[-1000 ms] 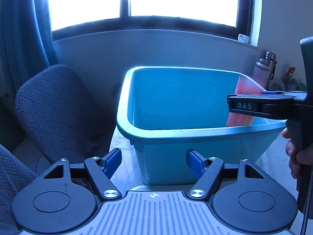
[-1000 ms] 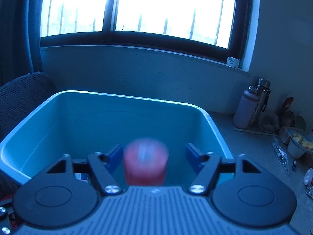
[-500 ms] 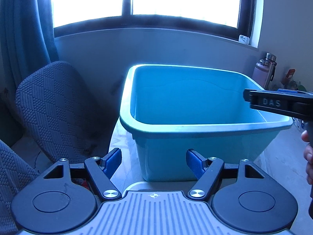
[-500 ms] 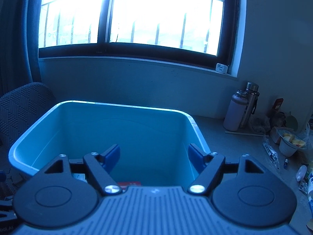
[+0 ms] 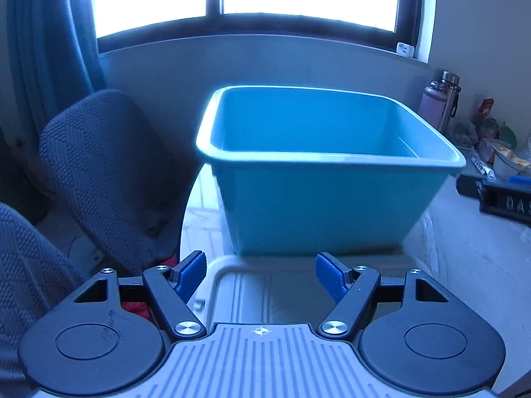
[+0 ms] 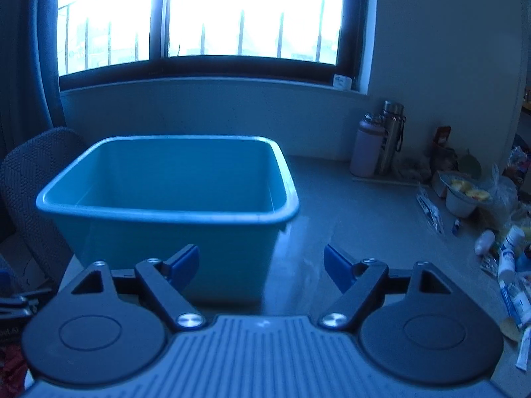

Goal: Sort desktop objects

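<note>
We note the left gripper (image 5: 260,273) low in its frame, blue pads spread wide, nothing between them. The right gripper (image 6: 262,267) likewise stands wide and empty.

The teal bin (image 5: 318,162) sits at frame centre on the table (image 5: 464,265); its near wall blocks the floor of the bin, so we cannot tell what lies inside.

In the right wrist view the bin (image 6: 166,212) sits centre-left. Small clutter (image 6: 507,265) lines the right edge, blurred and cut off; only a pink bottle (image 6: 365,152) and a bowl (image 6: 464,199) read clearly.

A chair (image 5: 99,172) fills the left.
</note>
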A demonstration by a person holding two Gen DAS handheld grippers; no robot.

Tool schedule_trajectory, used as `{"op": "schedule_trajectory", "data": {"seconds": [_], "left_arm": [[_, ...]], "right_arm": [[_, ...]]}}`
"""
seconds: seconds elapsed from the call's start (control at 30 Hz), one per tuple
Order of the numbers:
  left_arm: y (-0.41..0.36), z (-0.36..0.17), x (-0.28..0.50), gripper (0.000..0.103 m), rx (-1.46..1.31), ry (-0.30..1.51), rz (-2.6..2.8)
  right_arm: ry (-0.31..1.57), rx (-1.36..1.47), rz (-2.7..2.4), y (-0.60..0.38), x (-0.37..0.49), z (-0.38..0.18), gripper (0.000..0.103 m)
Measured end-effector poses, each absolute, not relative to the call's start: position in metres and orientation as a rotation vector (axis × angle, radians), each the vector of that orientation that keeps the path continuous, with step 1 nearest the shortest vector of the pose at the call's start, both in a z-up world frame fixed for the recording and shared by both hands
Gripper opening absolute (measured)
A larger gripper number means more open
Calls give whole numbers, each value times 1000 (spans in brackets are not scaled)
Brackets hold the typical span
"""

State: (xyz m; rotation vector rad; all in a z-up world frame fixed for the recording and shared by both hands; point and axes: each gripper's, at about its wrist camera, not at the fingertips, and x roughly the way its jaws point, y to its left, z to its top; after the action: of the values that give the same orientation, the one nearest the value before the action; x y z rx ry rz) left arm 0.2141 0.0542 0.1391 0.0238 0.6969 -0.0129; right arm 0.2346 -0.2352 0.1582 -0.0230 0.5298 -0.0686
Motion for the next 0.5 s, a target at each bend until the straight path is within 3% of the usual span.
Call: {"op": "schedule_trajectory", "data": {"seconds": [0.5], "left_arm": [[44,107,144,75,25,767,25]], "right_arm": [[653,6,-71,-251,167,111,82]]}}
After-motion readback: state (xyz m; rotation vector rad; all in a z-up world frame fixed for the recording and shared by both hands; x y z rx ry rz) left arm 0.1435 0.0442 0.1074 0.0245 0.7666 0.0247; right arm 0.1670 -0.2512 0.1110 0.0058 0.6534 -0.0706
